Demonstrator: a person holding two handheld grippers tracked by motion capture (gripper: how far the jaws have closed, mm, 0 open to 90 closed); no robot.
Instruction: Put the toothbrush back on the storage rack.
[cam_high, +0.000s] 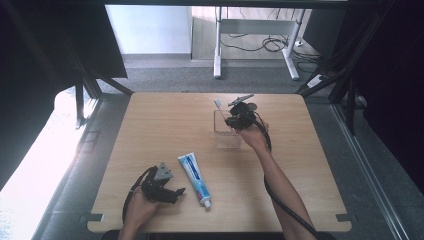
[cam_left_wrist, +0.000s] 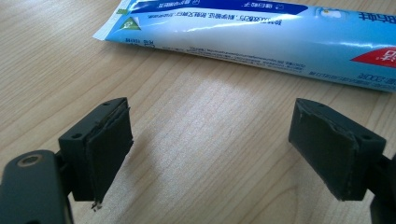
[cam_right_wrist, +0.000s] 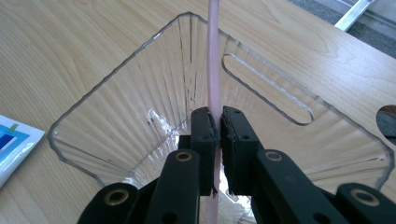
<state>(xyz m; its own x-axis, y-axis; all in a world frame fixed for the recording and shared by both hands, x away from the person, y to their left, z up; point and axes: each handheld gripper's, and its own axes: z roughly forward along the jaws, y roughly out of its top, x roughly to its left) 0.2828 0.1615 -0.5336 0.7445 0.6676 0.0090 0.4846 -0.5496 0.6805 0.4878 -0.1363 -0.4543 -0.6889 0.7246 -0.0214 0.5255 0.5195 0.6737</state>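
A clear plastic container (cam_high: 227, 134) is seen standing on the wooden surface (cam_high: 165, 120), toward two o'clock from its centre. The right gripper (cam_high: 235, 121) is held over the container's open top, its jaws clamped together on the pink handle of a toothbrush (cam_right_wrist: 213, 60). In the right gripper view the handle is seen rising between the jaws and running down inside the container (cam_right_wrist: 140, 93); in the high view the brush head (cam_high: 218, 103) is seen tilted toward eleven o'clock above the rim. A blue-and-white toothpaste tube (cam_high: 195, 178) is laid flat toward six o'clock from the surface's centre, its cap toward five o'clock. The left gripper (cam_high: 172, 192) is held just beside it at the tube's nine o'clock side, jaws wide apart with nothing between them, the tube (cam_left_wrist: 261, 32) lying just beyond them.
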